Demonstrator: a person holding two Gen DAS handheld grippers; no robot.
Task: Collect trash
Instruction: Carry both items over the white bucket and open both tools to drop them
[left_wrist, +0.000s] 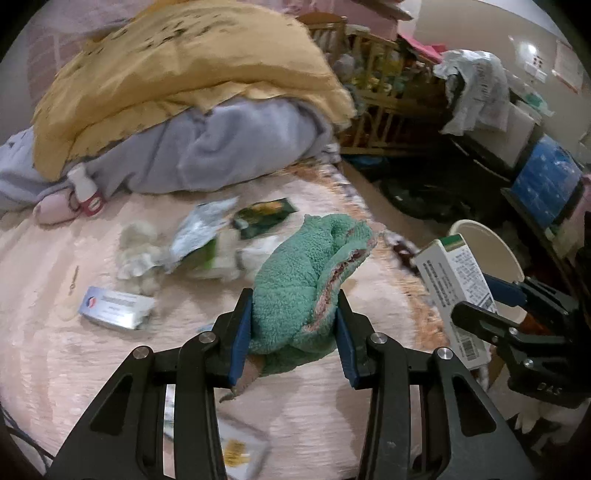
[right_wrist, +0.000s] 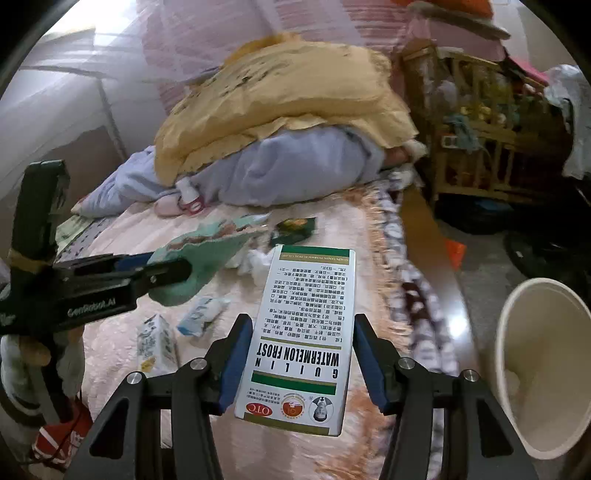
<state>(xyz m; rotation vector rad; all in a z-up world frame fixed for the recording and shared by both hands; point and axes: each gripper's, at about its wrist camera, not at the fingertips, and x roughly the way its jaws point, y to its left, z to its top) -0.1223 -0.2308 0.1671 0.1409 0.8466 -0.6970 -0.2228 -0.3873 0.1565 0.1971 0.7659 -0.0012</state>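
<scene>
My left gripper (left_wrist: 293, 295) is shut on a fluffy green cloth (left_wrist: 295, 273) with a pink-edged opening, held up above the pink bedspread (left_wrist: 55, 350). The right wrist view shows that gripper (right_wrist: 173, 269) at the left with the green cloth (right_wrist: 207, 254) hanging from it. My right gripper (right_wrist: 301, 319) is shut on a white medicine box (right_wrist: 310, 280) with green stripes and upside-down print, lifted over the bed's edge. In the left wrist view the right gripper (left_wrist: 480, 299) and its box (left_wrist: 450, 280) are in front of a white bin (left_wrist: 495, 251). The bin (right_wrist: 535, 332) stands on the floor right of the bed.
On the bed lie a silver-blue box (left_wrist: 114, 308), crumpled tissue (left_wrist: 136, 254), a foil wrapper (left_wrist: 199, 229), a dark green packet (left_wrist: 264, 218) and a small red-labelled bottle (left_wrist: 86, 192). Yellow and lavender blankets (left_wrist: 184, 74) are heaped behind. A wooden crib (left_wrist: 376, 74) and clutter fill the right.
</scene>
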